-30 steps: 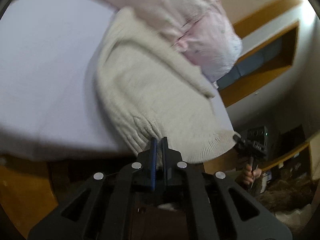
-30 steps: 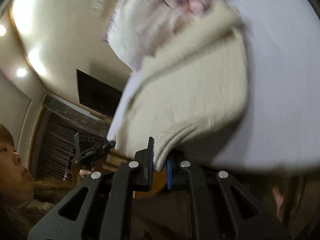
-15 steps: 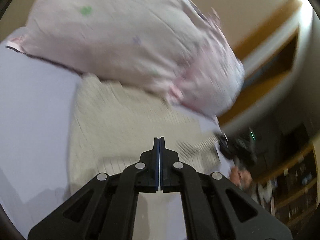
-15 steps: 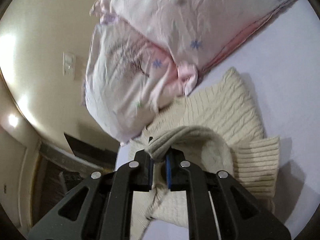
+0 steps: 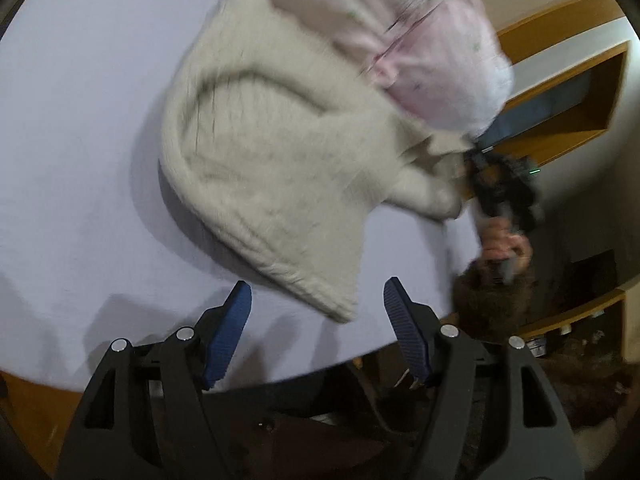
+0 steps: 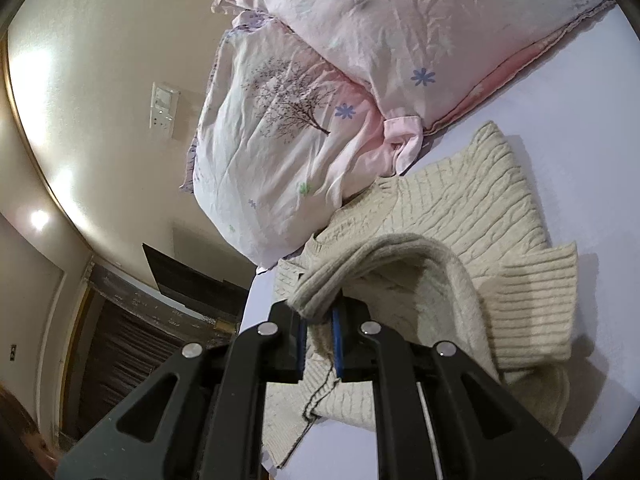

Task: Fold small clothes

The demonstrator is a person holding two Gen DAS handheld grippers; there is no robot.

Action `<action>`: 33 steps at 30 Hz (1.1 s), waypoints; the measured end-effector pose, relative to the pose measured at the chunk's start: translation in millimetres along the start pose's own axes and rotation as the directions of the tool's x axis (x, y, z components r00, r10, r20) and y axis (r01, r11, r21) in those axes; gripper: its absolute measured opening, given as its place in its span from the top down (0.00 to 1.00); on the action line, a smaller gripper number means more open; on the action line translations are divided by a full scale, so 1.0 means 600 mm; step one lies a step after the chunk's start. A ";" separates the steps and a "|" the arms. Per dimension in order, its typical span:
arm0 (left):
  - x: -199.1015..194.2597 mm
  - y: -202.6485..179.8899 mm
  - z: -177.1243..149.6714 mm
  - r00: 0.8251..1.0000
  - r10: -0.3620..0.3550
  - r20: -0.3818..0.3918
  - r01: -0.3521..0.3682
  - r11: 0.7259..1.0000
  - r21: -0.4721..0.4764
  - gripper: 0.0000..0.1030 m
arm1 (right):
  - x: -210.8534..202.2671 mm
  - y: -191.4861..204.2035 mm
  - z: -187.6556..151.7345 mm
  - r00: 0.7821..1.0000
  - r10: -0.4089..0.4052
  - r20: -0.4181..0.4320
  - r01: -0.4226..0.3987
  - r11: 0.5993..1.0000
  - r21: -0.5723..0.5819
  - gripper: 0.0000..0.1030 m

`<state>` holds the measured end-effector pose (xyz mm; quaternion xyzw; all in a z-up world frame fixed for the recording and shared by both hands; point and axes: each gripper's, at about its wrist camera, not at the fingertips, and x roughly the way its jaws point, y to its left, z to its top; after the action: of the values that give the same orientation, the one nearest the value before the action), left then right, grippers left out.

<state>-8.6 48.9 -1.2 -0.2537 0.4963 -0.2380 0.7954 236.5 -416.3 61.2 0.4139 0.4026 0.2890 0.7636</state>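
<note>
A cream cable-knit sweater [image 5: 280,168] lies partly folded on a pale lilac bed sheet [image 5: 80,140]. My left gripper [image 5: 318,300] is open and empty, its blue pads just short of the sweater's near ribbed corner. My right gripper [image 6: 320,320] is shut on a folded-over edge of the sweater [image 6: 460,208], holding that fold over the flat knit below. The right gripper also shows in the left wrist view [image 5: 500,192], at the sweater's far corner.
Pink flowered pillows [image 6: 320,92] lie against the sweater's far side. The sheet's edge [image 5: 360,354] runs just in front of my left gripper, with dark floor beyond. A wall with a switch plate [image 6: 162,110] and a dark screen [image 6: 188,280] stand beyond the bed.
My left gripper has let go of the sweater and opened, pulling back toward the bed edge. My right gripper keeps its hold and has carried its edge over the sweater.
</note>
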 end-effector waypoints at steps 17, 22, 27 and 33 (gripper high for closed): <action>-0.011 0.005 0.319 0.944 -0.027 0.330 0.054 0.996 -0.071 0.95 | 0.003 -0.047 0.075 0.986 -0.089 0.143 0.068 0.987 0.146 0.91; 0.082 0.088 0.396 0.964 0.092 0.248 -0.030 0.970 -0.243 0.95 | 0.047 -0.129 0.108 0.958 -0.249 0.145 0.198 0.934 0.299 0.91; 0.094 0.102 0.393 0.980 0.048 0.193 0.004 0.965 -0.261 0.90 | 0.068 -0.157 0.112 0.949 -0.291 0.124 0.239 0.916 0.324 0.71; 0.029 0.095 0.362 0.963 0.055 0.264 0.020 0.962 -0.272 0.19 | 0.000 -0.098 0.105 0.862 -0.403 0.307 0.361 0.914 0.184 0.05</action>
<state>203.3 117.4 33.1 -0.3863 0.4138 -0.1237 0.8150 296.9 -470.4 31.1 0.4142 0.3560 0.0316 0.8371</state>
